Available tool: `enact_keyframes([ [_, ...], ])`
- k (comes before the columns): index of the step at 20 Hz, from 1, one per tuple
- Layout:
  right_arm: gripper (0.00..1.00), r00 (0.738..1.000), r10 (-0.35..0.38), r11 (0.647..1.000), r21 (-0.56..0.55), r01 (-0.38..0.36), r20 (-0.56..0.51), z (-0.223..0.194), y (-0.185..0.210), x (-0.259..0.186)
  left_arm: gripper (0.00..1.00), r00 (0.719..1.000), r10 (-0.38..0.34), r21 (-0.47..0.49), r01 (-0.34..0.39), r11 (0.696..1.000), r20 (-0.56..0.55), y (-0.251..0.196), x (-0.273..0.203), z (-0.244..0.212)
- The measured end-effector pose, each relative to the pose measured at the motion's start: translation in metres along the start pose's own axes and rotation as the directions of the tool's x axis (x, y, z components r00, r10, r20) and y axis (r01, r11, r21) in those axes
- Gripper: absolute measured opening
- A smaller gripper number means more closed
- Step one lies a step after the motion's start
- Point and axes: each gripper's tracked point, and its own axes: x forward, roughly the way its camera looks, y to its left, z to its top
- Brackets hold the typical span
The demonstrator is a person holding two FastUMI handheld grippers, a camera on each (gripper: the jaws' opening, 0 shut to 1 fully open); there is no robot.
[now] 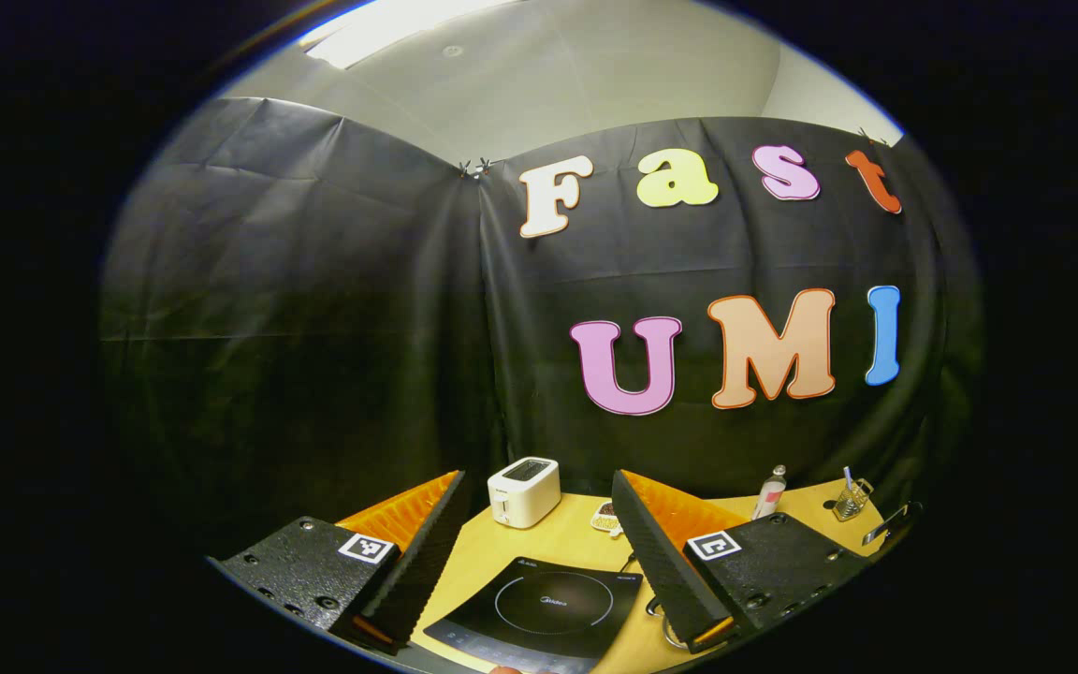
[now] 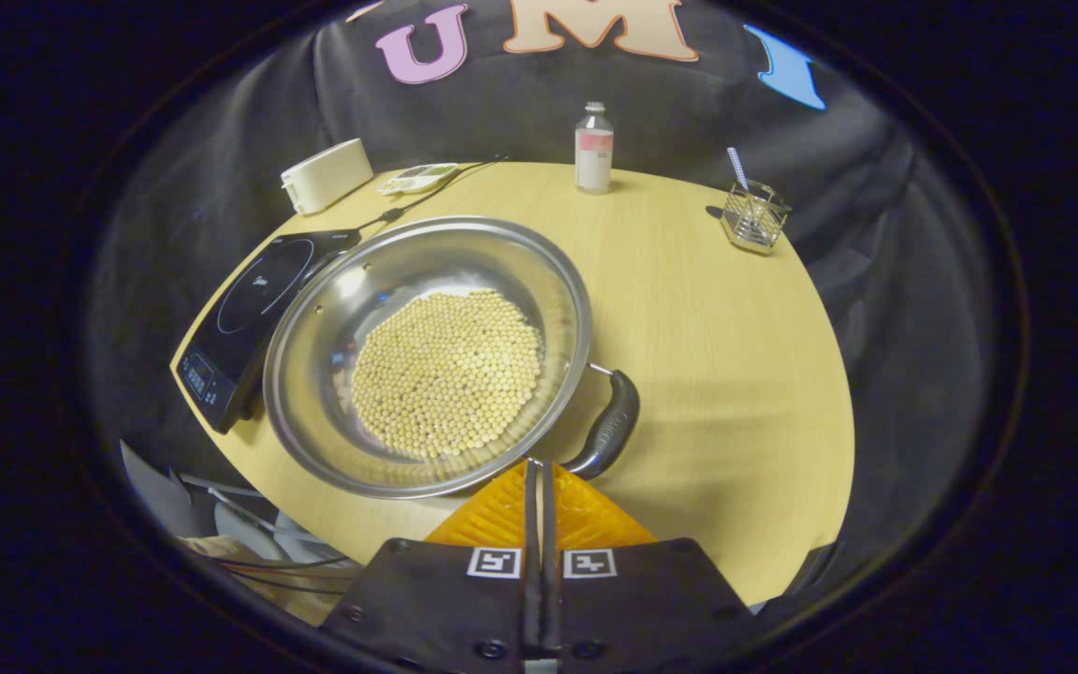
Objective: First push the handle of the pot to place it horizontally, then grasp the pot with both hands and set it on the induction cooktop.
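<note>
The right gripper [image 2: 539, 487], fingers pressed together on nothing, points at the rim of the bean-filled steel pot [image 2: 427, 351], its black handle [image 2: 609, 426] just ahead-right. The left gripper [image 1: 530, 552] gapes wide above the induction cooktop [image 1: 539, 608].

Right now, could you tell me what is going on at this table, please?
A person holds two grippers over a round yellow wooden table. The right gripper, shut, sits just short of the steel pot of pale beans, beside its dark handle. The left gripper is open, raised above the black induction cooktop. The pot rests on the table beside the cooktop, not on it.
</note>
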Motion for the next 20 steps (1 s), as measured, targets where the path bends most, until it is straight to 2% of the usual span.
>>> enact_keyframes([
  [5, 0.03, 1.0, -0.009, 1.0, 0.012, 0.009, 0.03, 0.009, -0.021, 0.003, 0.98, 1.0, -0.008, -0.008, 0.008, 1.0, -0.024, -0.018, -0.006, -0.011],
  [13, 0.03, 0.997, -0.051, 0.998, 0.044, 0.048, 0.064, 0.017, -0.042, 0.01, 0.99, 0.994, -0.088, -0.031, 0.086, 0.996, -0.061, -0.058, 0.008, -0.023],
  [14, 0.0, 0.996, -0.065, 0.997, 0.041, 0.062, 0.061, 0.017, -0.046, 0.011, 0.99, 0.994, -0.094, -0.032, 0.092, 0.995, -0.063, -0.061, 0.011, -0.023],
  [15, 0.02, 0.996, -0.071, 0.997, 0.046, 0.068, 0.063, 0.018, -0.047, 0.012, 0.98, 0.993, -0.101, -0.033, 0.099, 0.994, -0.065, -0.065, 0.014, -0.024],
  [20, 0.02, 0.993, -0.097, 0.992, 0.083, 0.092, 0.062, 0.025, -0.054, 0.021, 0.99, 0.986, -0.137, -0.011, 0.136, 0.991, -0.091, -0.078, 0.031, -0.04],
])
